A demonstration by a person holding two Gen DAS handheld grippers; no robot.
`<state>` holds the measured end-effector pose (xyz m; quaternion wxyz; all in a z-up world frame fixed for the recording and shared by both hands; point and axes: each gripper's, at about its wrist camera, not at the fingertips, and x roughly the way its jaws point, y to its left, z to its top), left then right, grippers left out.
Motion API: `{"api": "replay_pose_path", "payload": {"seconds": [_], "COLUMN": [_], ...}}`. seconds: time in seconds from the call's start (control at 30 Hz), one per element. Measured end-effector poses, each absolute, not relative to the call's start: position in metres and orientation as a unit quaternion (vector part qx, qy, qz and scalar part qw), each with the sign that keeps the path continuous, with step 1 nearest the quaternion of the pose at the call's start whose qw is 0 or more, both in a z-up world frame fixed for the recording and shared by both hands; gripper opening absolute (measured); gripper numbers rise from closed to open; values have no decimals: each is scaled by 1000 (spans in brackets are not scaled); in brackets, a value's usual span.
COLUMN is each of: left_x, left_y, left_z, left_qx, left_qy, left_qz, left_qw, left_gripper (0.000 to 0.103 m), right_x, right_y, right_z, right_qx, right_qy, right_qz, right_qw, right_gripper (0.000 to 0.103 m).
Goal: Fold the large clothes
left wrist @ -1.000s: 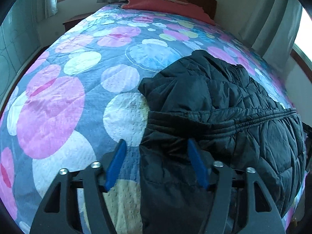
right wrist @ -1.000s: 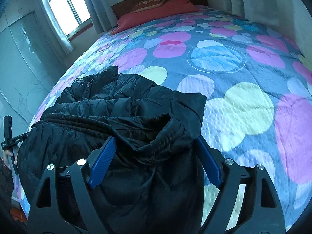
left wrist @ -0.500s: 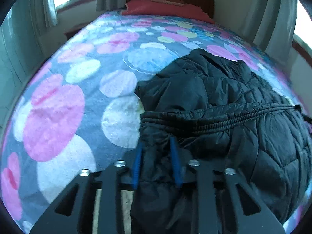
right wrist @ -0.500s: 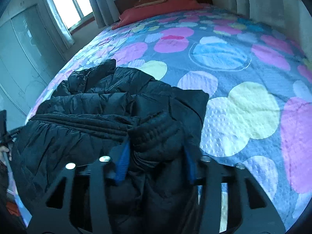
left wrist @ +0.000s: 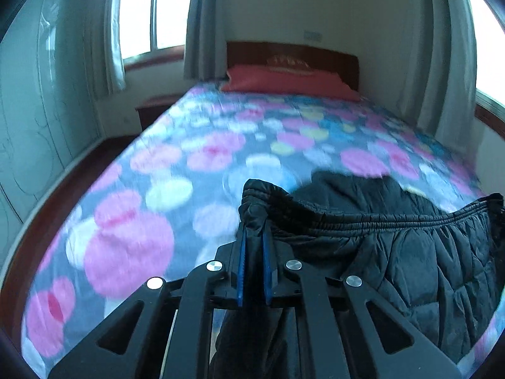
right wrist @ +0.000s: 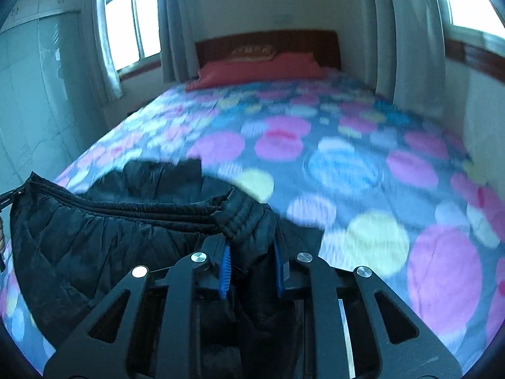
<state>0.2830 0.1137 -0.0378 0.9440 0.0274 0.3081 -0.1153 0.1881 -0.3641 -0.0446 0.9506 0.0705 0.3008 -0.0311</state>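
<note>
While a second ago the left gripper (left wrist: pixel 252 237) stood with its jaws spread over the near corner of the black quilted jacket (left wrist: pixel 410 252), the left wrist view now shows the two blue pads (left wrist: pixel 241 268) drawn nearly together, pinching the gathered elastic hem (left wrist: pixel 363 218) at its left end. That corner has come up off the bed (left wrist: pixel 142 221): the hem runs as a taut ridge from the jaws off to the right, with the quilted body hanging below it and the rest of the jacket trailing back on the spotted bedspread. The camera has tipped up too, so the headboard (left wrist: pixel 293 57), the red pillow (left wrist: pixel 284 82) and the window now fill the top of the view, and the bedspread is smeared by motion.

From the right wrist view the same change reads in mirror. The right gripper (right wrist: pixel 251 262), spread wide a second ago, has closed on a thick bunch of the hem's other end; its jaws stand wider apart than the left pair, since more padding is packed between them. The hem stretches leftward to the far corner, where the tip of the other gripper is just visible at the edge.

Both grips look secure and the lift is under way, so the fold itself seems about to begin: likely carrying this hem edge forward over the part still lying on the bed. The bulky right-hand bite could slip if pulled hard.
</note>
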Motion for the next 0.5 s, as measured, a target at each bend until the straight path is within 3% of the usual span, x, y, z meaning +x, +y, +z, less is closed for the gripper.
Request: {"api": "replay_pose_path", "payload": {"seconds": [0.23, 0.5], "left_x": [367, 429], "left_y": [86, 72], "left_z": [-31, -96], "left_qx": [19, 23], "left_qy": [309, 368], "left_qz": [-62, -21], "left_qw": [949, 929], "left_gripper": [9, 9], "right_x": [279, 347], "right_y": [-381, -395], "right_z": [-41, -117], "right_qx": [100, 111], "right_qy": [301, 377], "right_qz": [-61, -84], "right_qw": [947, 916], "right_gripper": [20, 20]}}
